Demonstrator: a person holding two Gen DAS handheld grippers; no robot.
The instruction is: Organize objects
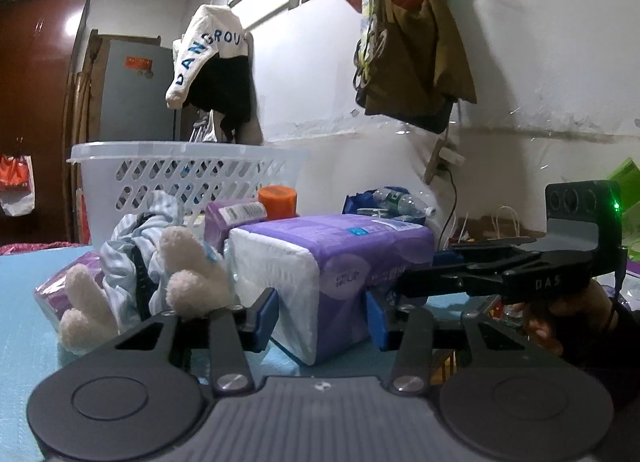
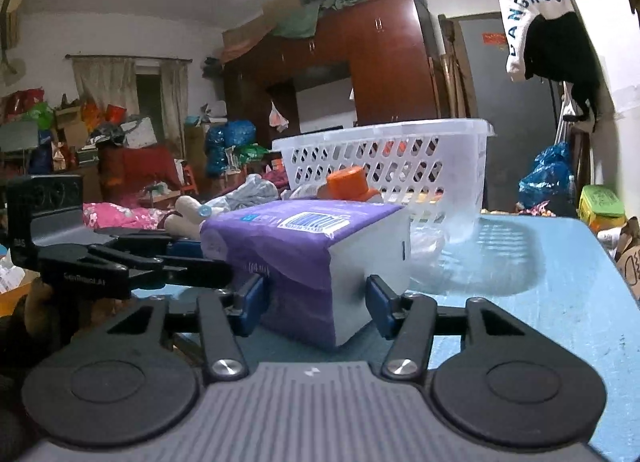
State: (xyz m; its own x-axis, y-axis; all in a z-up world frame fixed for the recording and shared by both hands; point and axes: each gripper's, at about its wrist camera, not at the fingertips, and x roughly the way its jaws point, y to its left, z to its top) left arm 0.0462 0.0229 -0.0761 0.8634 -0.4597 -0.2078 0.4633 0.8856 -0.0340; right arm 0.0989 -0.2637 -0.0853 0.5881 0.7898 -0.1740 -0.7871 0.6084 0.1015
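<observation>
A purple and white tissue pack (image 1: pixel 320 274) lies on the blue table (image 1: pixel 24 302). My left gripper (image 1: pixel 322 316) is open, its blue fingers on either side of one corner of the pack. My right gripper (image 2: pixel 316 300) is open too, straddling the opposite corner of the same pack (image 2: pixel 308 246). The right gripper (image 1: pixel 500 274) shows in the left wrist view beside the pack, and the left gripper (image 2: pixel 132 266) shows in the right wrist view. A plush toy in striped cloth (image 1: pixel 160 274) lies left of the pack. A white laundry basket (image 1: pixel 180 178) stands behind.
An orange-capped bottle (image 1: pixel 278 202) and a second purple pack (image 1: pixel 232 218) sit between the tissue pack and the basket (image 2: pixel 400 166). A crumpled clear plastic bag (image 2: pixel 440 258) lies by the basket. Clothes hang on the wall above. The table's right edge (image 2: pixel 608 262) is near.
</observation>
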